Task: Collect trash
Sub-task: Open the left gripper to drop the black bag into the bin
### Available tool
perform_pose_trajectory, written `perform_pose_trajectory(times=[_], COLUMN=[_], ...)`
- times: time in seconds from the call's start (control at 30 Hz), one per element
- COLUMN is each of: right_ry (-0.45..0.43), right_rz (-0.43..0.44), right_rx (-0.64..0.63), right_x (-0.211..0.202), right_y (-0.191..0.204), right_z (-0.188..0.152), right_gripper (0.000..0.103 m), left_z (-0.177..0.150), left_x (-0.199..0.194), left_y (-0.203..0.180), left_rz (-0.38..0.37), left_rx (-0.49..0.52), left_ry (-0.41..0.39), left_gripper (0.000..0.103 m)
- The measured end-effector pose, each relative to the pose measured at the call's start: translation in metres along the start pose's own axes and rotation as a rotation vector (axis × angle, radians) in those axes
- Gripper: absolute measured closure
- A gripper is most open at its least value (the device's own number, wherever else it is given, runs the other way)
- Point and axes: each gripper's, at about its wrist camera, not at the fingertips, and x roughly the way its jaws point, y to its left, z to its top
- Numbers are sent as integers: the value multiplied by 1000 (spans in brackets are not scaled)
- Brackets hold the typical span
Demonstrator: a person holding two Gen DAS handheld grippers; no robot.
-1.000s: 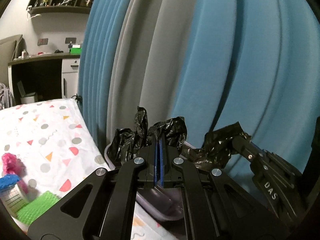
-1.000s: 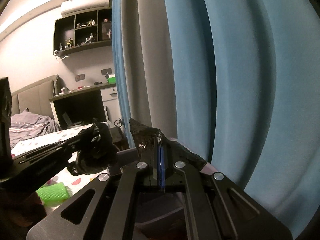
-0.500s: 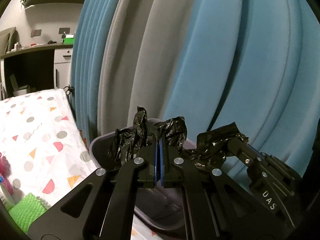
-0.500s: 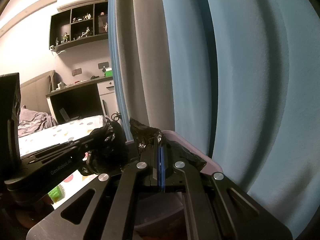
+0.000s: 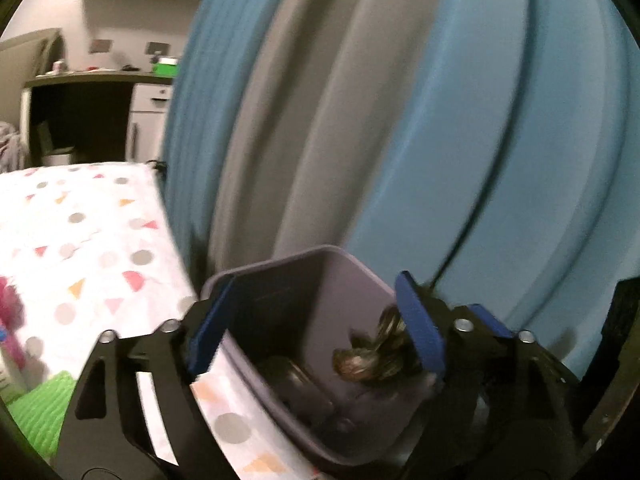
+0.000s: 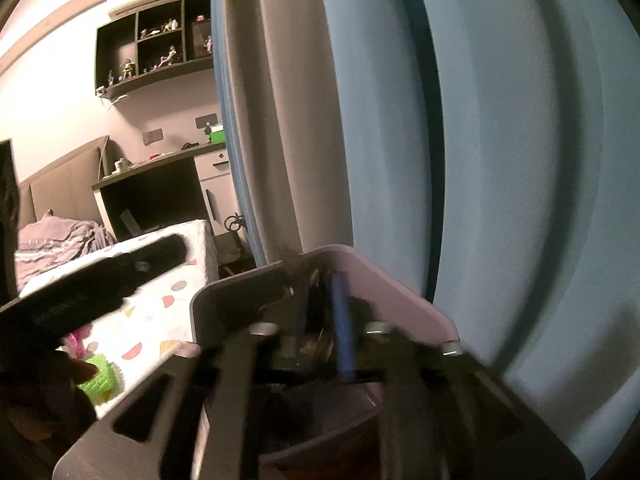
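Two handheld grippers hover over a small grey-purple bin (image 5: 352,280) that stands at the edge of a tabletop (image 5: 80,248) covered in a white cloth with coloured dots and triangles. Blue and grey curtains (image 5: 460,140) hang right behind the bin.

In the left wrist view, the left gripper (image 5: 316,328) has its fingers (image 5: 210,326) spread wide apart, one blue pad on each side of the bin's opening, holding nothing. Inside the bin, close to the right pad, lies a crumpled dark bag (image 5: 376,354), blurred by motion. A darker shape sits at the bin's bottom; what it is cannot be told.

In the right wrist view, the right gripper (image 6: 328,320) is heavily blurred and points down into the bin (image 6: 400,280). Its fingers look slightly parted, with dark crumpled plastic (image 6: 316,344) between them, but the blur makes it impossible to tell whether they grip it.

The left gripper's black body (image 6: 100,284) crosses the left side of the right wrist view. A green ridged item (image 6: 100,376) lies on the tabletop. A desk (image 6: 160,176) and wall shelves (image 6: 156,52) stand in the background.
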Motion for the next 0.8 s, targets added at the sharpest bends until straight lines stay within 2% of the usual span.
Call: perform_pose_trajectory(times=[0.13, 0.37, 0.53, 0.8], right_ry=[-12, -58, -66, -54], right_rz=[-5, -18, 3, 82], right_rx=[15, 26, 42, 18], right_x=[-7, -34, -53, -75], right_y=[-1, 1, 3, 29], right_z=[0, -6, -14, -29], right_gripper=[65, 36, 28, 28], left_z=[-4, -16, -27, -45], left_x=[-19, -59, -91, -155], left_y=[7, 16, 26, 49], left_rz=[80, 182, 222, 304], left_rx=[15, 28, 20, 9], left_ry=[-53, -104, -114, -121], left_gripper=[8, 6, 5, 5])
